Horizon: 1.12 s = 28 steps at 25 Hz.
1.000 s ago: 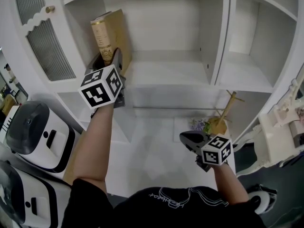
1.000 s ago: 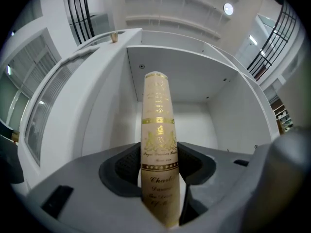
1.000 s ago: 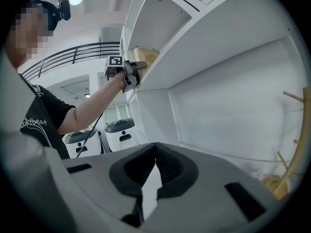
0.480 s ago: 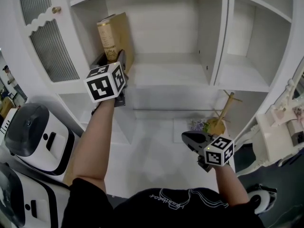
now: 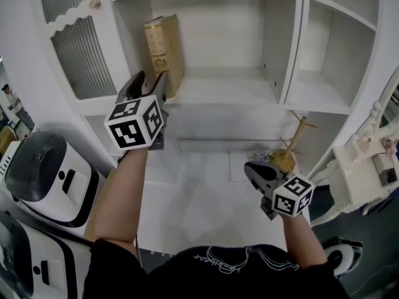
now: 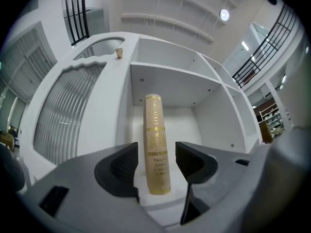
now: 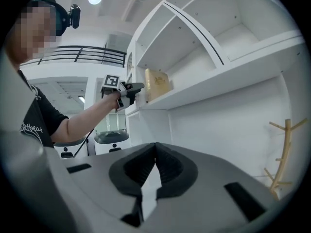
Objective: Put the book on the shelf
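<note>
A tan book [image 5: 163, 52] with gold print stands upright at the left end of the white shelf [image 5: 218, 95], against the side wall. My left gripper [image 5: 149, 83] hovers in front of the shelf edge, a short way back from the book. In the left gripper view the book's spine [image 6: 158, 149] shows through the gap beyond the jaws, and the pads [image 6: 124, 166] do not touch it. The jaws have just been opening and nothing is between them. My right gripper [image 5: 259, 172] hangs low at the right, shut and empty [image 7: 155, 149]. From there I see the book [image 7: 156, 84] and the left gripper [image 7: 133, 87].
A cabinet door with ribbed glass [image 5: 81, 48] stands open left of the shelf. An upright partition [image 5: 292, 42] closes the compartment on the right. Two white machines [image 5: 43, 173] stand at lower left. A wooden rack [image 5: 293, 145] and white furniture [image 5: 361, 173] are at the right.
My left gripper has drawn back from the book and its jaws have widened; the book stays standing on the shelf. My right gripper has risen a little.
</note>
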Each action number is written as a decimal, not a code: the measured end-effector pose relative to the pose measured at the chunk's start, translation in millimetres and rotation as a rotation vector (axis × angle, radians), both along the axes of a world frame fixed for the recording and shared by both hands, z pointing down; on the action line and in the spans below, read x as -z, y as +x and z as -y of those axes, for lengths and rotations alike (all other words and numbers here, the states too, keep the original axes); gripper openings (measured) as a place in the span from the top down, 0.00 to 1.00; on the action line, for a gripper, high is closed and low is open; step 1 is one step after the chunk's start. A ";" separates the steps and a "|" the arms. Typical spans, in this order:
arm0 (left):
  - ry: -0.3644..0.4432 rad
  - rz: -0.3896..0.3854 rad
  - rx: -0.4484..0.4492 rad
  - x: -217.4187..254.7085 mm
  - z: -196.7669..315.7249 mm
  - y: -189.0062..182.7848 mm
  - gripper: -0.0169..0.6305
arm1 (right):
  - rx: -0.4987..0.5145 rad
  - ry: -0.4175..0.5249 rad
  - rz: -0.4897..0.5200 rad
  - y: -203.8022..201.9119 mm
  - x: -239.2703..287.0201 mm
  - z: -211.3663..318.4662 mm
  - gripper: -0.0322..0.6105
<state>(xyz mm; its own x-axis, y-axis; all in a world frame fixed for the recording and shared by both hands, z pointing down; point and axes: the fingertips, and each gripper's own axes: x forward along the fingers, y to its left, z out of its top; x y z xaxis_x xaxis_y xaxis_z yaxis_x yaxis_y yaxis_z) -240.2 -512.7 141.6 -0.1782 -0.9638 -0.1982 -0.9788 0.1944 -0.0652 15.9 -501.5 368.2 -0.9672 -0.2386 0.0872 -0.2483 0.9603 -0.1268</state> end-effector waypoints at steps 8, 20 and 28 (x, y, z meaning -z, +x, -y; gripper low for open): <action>-0.039 -0.031 -0.269 -56.7 -87.0 45.6 0.63 | 0.040 0.054 0.061 -18.3 38.8 -55.5 0.94; -0.140 -0.112 -0.570 -162.8 -181.2 119.9 0.93 | -0.011 0.117 0.071 -34.2 39.7 -126.1 0.95; -0.150 -0.206 -0.627 -190.2 -204.6 137.4 0.97 | -0.013 0.010 0.119 -22.7 26.5 -146.5 0.94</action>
<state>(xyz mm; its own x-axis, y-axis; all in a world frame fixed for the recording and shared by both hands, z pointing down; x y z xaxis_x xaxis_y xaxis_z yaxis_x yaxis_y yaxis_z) -102.8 -308.0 331.8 0.4040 -0.9116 -0.0762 -0.8987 -0.4111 0.1526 -6.8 -354.9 341.7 -0.9673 -0.2518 -0.0307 -0.2448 0.9584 -0.1469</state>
